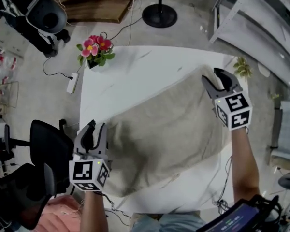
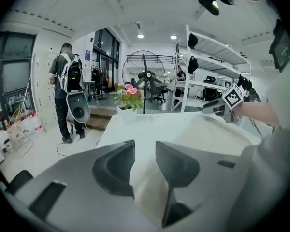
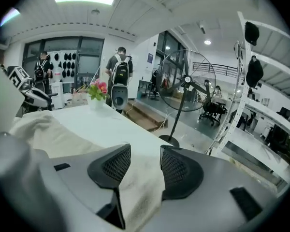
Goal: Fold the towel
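**Towel flat on the table, both tools spread over its corners**

The large white rectangular table (image 1: 130,71) fills the middle of the scene. On it lies the beige cloth towel (image 1: 169,124). It is spread out at a slant, from the near left part of the table to the far right part, and its surface has soft wrinkles. The far left part of the table is bare.

On the floor to the left of the table stands a black office chair (image 1: 48,146).

The left gripper (image 1: 97,124) is at the near left corner of the towel, close to the left edge of the table. In the left gripper view its jaws stand apart. A strip of the towel runs between the dark pads (image 2: 176,166), but the pads do not pinch it.

The right gripper (image 1: 211,77) is at the far right corner of the towel, well apart from the left one. In the right gripper view its jaws are also spread. The towel corner lies in the gap between the meshed pads (image 3: 179,170), loose, not clamped.

At the far left corner of the table stands a small white pot with pink flowers (image 1: 95,50), well apart from the towel.
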A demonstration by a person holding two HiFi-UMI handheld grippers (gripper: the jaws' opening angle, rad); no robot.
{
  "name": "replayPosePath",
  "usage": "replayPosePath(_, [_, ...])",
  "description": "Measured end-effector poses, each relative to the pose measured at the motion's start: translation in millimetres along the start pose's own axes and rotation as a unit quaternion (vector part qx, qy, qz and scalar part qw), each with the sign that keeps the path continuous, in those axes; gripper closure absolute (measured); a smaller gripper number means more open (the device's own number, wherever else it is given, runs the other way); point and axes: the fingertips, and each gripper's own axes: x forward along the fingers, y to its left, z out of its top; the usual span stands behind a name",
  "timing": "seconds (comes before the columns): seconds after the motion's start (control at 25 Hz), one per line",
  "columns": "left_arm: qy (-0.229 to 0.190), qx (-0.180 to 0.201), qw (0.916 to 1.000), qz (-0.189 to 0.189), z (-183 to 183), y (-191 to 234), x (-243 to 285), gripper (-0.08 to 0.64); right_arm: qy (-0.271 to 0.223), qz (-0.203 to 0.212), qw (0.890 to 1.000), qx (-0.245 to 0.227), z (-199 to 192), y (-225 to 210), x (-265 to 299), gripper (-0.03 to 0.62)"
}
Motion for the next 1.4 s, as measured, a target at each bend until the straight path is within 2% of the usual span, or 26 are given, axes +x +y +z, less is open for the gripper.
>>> replayPosePath(0.12, [0.005,-0.002,1.0,-0.007,-12,-10,-37,0.423,-0.008,0.008,1.0,-0.002,10,19,-26,0.391])
replayPosePath(0.24, [0.018,-0.014,0.9995,-0.021,-32,-27,-78,0.423,0.004,0.012,1.0,-0.007,3,39,-50,0.4])
replayPosePath(0.4, [0.038,-0.025,0.9981,-0.041,-72,-46,-127,0.423,0.024,0.007,1.0,0.005,-22,70,-79,0.421])
replayPosePath(0.56, [0.048,-0.017,0.9957,-0.077,-107,-73,-166,0.423,0.049,0.002,0.999,0.023,-58,109,-114,0.425])
replayPosePath(0.72, [0.035,-0.018,0.9949,-0.093,-125,-84,-180,0.423,0.07,0.002,0.997,0.021,-94,145,-142,0.428])
replayPosePath(0.84, [0.041,-0.011,0.9947,-0.093,-132,-83,-185,0.423,0.078,0.011,0.997,0.009,-105,162,-157,0.434])
replayPosePath(1.04, [0.064,0.011,0.9918,-0.11,-137,-115,-174,0.429,0.091,-0.009,0.996,0.002,-122,115,-194,0.445])
replayPosePath(1.2, [0.094,0.032,0.9909,-0.091,-150,-121,-162,0.444,0.094,-0.005,0.996,0.002,-134,80,-185,0.475])
replayPosePath(1.32, [0.13,0.032,0.9883,-0.074,-167,-118,-160,0.463,0.089,-0.024,0.996,0.008,-143,48,-171,0.538])
replayPosePath(1.4, [0.143,0.026,0.9871,-0.067,-176,-117,-159,0.476,0.102,-0.02,0.994,0.013,-155,34,-163,0.549])
